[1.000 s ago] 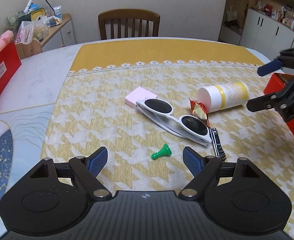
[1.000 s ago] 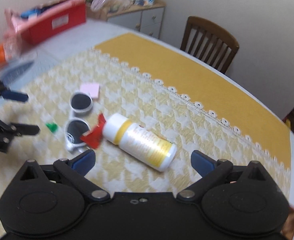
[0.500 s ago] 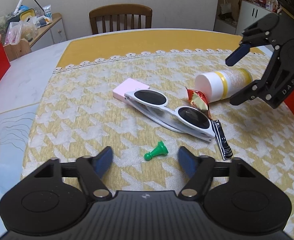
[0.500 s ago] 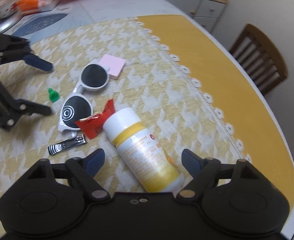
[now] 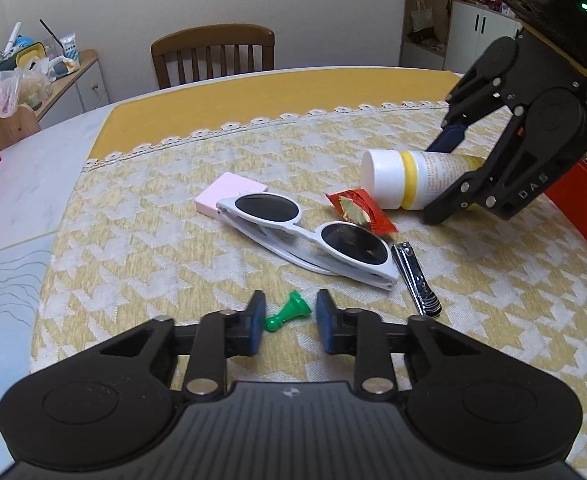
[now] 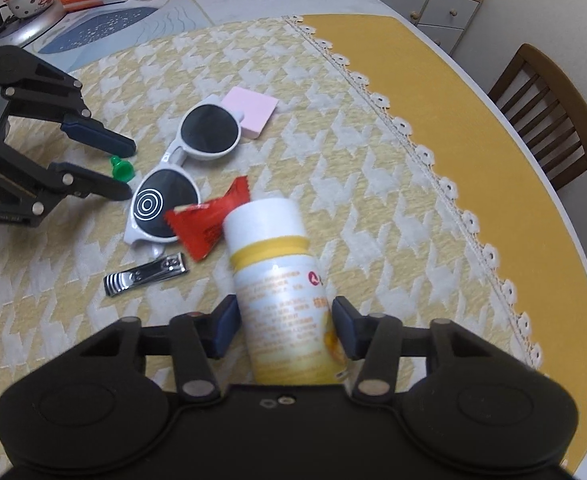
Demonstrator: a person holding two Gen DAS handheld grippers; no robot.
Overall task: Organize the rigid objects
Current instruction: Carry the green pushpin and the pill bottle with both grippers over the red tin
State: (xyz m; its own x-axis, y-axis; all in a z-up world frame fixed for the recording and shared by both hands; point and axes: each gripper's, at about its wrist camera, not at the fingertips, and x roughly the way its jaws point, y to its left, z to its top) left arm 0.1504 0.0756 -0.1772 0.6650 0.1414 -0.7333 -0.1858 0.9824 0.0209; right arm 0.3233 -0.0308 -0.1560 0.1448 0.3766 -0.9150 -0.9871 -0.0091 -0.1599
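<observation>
Six loose items lie on the yellow houndstooth tablecloth (image 5: 141,248), none of them put away as far as the pictures show, so the sorting looks to be at its start. The left gripper (image 5: 287,316) is closing around a small green pawn (image 5: 289,314) lying on its side on the cloth; its blue pads flank the piece with slim gaps on either side, so I judge it bracketed but not yet pinched. The right gripper (image 6: 285,320) is likewise closing, on the body of a white bottle with a yellow band (image 6: 277,272) that lies on its side; the pads stand right at the label, and whether they press on it I cannot tell. White sunglasses (image 5: 305,240) sit folded in the middle, resting partly on a pink pad (image 5: 229,196), with a red snack packet (image 5: 361,210) between the glasses and the bottle's cap, and a metal nail clipper (image 5: 415,280) just beside the nearer lens. A red bin (image 5: 581,208) shows at the right edge of the left wrist view, which I take to be the destination, though little of its contents can be seen. Lifting and placing of both items remains, then the other four.
</observation>
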